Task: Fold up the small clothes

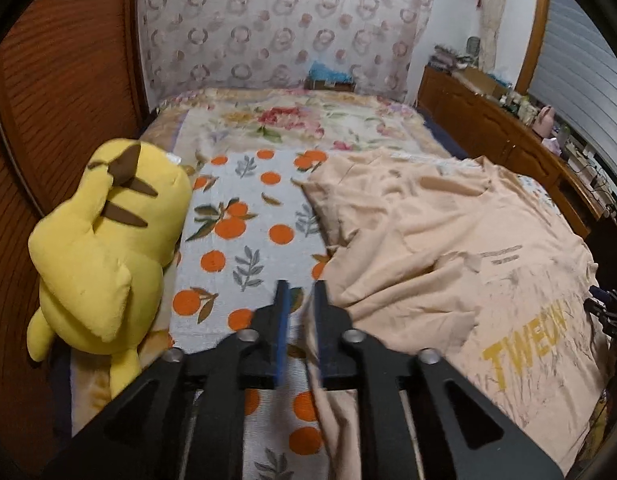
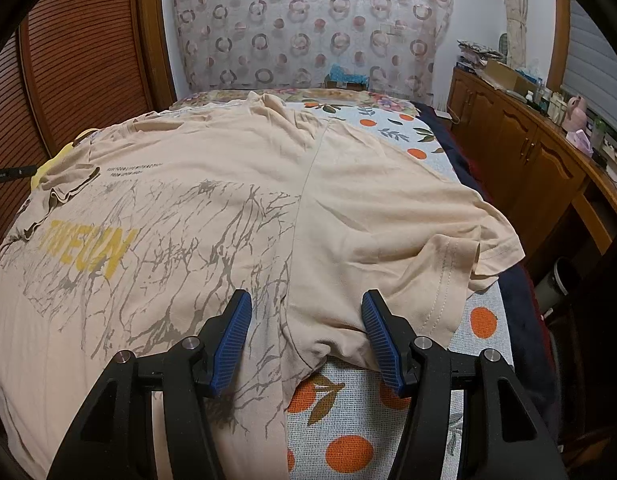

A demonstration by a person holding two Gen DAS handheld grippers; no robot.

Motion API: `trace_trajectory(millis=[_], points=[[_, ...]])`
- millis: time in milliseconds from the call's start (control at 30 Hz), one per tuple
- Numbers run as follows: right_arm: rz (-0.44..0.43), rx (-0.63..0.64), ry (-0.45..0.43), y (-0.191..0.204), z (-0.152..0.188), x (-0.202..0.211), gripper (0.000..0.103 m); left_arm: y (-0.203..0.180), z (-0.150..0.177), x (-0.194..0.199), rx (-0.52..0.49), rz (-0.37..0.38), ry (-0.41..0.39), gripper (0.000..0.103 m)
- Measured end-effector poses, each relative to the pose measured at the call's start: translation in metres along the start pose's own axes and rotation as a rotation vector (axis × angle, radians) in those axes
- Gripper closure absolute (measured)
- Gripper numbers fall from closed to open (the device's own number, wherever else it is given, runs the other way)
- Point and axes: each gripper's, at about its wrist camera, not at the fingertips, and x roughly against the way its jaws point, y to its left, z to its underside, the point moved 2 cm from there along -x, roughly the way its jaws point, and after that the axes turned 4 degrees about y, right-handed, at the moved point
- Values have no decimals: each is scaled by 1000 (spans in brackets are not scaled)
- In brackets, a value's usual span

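A peach T-shirt (image 1: 448,220) with yellow lettering and a grey crack print lies crumpled on the orange-patterned bedsheet (image 1: 244,216). My left gripper (image 1: 301,292) hovers at the shirt's left edge. Its jaws stand only narrowly apart, and sheet shows through the gap. The shirt's hem runs along the inner side of the right fingertip (image 1: 320,300) and under the gripper, with no pad pressing on it. In the right wrist view the T-shirt (image 2: 228,184) lies flatter. My right gripper (image 2: 306,300) stands wide open over its near edge, beside the folded sleeve (image 2: 448,276), holding nothing.
A yellow plush toy (image 1: 104,240) lies on the bed's left side against a wooden slatted door (image 1: 48,100). A floral blanket (image 1: 288,120) and a blue box (image 1: 328,74) sit near the bed's head. A wooden cabinet (image 2: 528,152) with clutter runs along the right.
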Motion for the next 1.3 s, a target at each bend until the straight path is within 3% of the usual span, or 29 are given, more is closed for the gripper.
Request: trace_trajectory(millis=[67, 133, 167, 233, 333, 667, 967, 1300], points=[[1, 1, 0, 0, 0, 0, 43, -10, 2, 8, -27, 15, -45, 58], [2, 2, 0, 0, 0, 0, 43, -22, 3, 15, -45, 49, -79, 47], [2, 2, 0, 1, 0, 0, 43, -28, 4, 16, -50, 64, -82, 35], [3, 3, 1, 1, 0, 0, 43, -42, 6, 17, -63, 97, -89, 23], [4, 4, 1, 1, 0, 0, 43, -69, 13, 12, -99, 143, -79, 22], [2, 2, 0, 1, 0, 0, 43, -129, 30, -18, -153, 173, -8, 22], [3, 2, -1, 1, 0, 0, 43, -147, 40, -16, -170, 150, -43, 22], [-21, -27, -6, -7, -1, 2, 43, -162, 42, -25, -215, 123, -6, 22]])
